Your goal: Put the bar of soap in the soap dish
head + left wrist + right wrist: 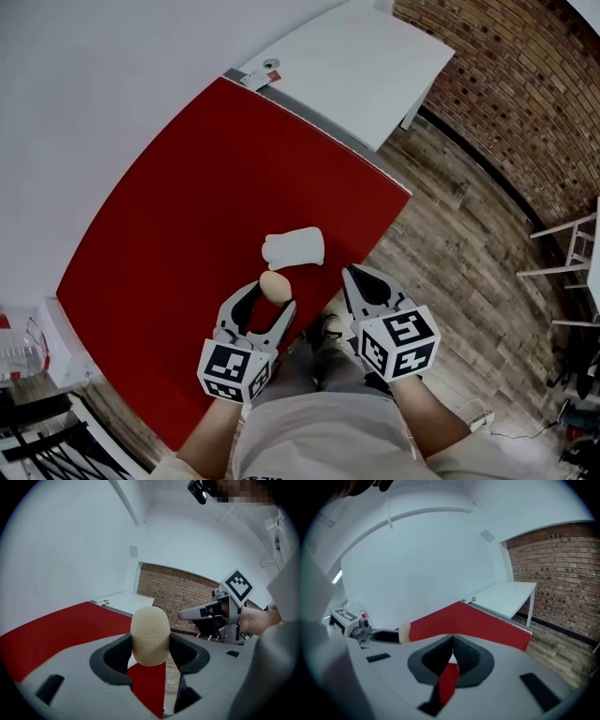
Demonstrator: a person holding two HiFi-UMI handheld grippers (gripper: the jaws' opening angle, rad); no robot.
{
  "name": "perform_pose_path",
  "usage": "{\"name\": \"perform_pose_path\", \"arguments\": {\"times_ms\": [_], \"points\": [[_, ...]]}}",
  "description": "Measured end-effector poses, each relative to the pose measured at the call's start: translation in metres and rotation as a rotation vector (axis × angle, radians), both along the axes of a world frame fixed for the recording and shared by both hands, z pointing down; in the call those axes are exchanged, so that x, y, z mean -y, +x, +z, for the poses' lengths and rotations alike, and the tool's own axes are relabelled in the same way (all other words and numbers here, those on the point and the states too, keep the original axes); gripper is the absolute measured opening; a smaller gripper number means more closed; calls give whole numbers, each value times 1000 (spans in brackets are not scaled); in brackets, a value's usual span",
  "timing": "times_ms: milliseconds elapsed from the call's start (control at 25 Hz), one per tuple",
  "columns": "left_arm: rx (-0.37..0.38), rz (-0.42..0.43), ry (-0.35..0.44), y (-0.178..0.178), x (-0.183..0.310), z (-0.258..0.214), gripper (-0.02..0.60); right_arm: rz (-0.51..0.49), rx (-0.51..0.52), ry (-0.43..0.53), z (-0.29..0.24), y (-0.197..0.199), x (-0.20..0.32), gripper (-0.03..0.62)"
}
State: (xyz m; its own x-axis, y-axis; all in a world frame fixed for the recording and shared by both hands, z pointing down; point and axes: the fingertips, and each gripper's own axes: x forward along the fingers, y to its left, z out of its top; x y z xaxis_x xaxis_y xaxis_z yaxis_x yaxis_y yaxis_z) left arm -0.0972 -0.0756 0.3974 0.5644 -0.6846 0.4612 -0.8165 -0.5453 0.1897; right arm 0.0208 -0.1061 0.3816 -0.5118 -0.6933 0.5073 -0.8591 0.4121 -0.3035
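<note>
Pinching the bar of soap (pixel 150 635) across its short width in the left gripper (pixel 272 294) fingers, over the red worktop (pixel 169 225). Facing the soap dish (pixel 294 247) lying just ahead, slightly rightward. Holding the right gripper (pixel 360 274) fingers pressed together, empty.

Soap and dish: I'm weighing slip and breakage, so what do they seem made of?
The soap looks like a solid, matte cream bar with a faint stamp on its face. The dish is plain white, smooth and round-edged, perhaps glazed ceramic or plastic; I cannot tell which.
</note>
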Motion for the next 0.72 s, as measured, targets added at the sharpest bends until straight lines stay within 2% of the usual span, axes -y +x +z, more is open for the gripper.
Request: {"name": "perform_pose_path", "arguments": {"times_ms": [280,440,560,720], "points": [[30,12,14,-2,37,19,261,-10,2,-8,15,-5,25,5],[67,64,15,-2,51,33,261,-12,-1,-20,29,-6,34,5],[146,182,46,1,62,40,261,-18,-1,-28,35,-10,41,5],[319,441,130,11,76,46,261,-29,-4,-34,42,-12,46,5]]}}
